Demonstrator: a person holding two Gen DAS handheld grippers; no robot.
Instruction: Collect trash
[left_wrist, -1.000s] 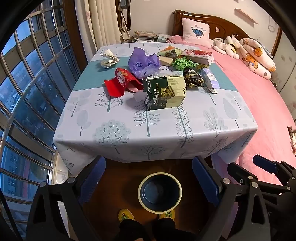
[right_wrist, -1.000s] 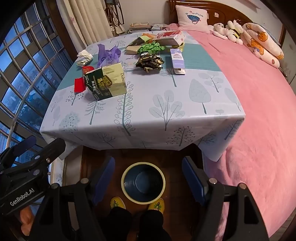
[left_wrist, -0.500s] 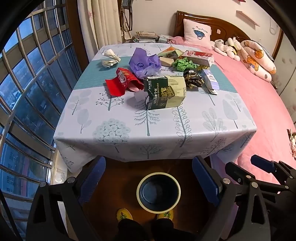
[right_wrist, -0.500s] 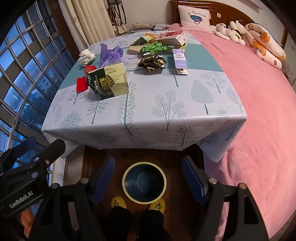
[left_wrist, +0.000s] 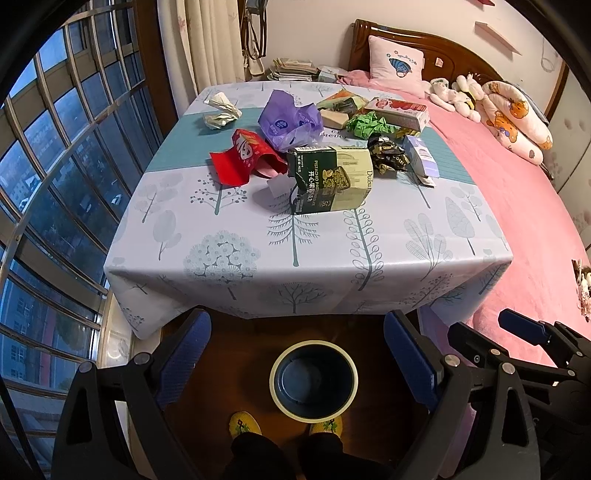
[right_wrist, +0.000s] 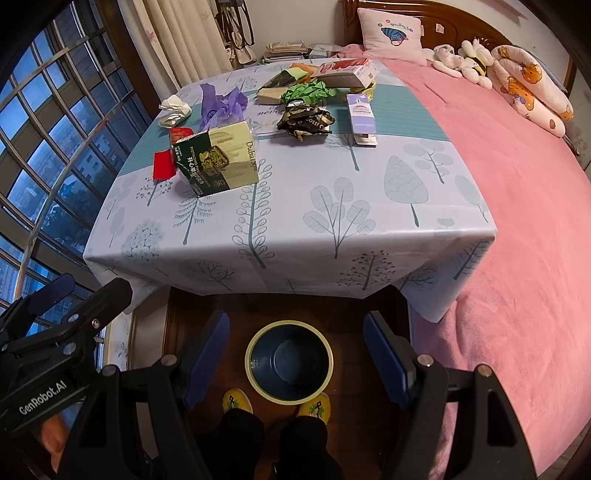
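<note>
Nearest, both grippers hung with jaws spread and nothing between them: the left gripper (left_wrist: 297, 354) and the right gripper (right_wrist: 295, 354), each over a round dark bin (left_wrist: 314, 376) with a pale rim on the wooden floor. Beyond stood a table (left_wrist: 303, 266) under a smooth tree-printed cloth. Toward its far edge lay the trash: a boxy green carton (left_wrist: 330, 177), a crumpled red wrapper (left_wrist: 243, 158), a limp purple bag (left_wrist: 288, 122), and wadded white paper (left_wrist: 221, 112) near the far left corner.
</note>
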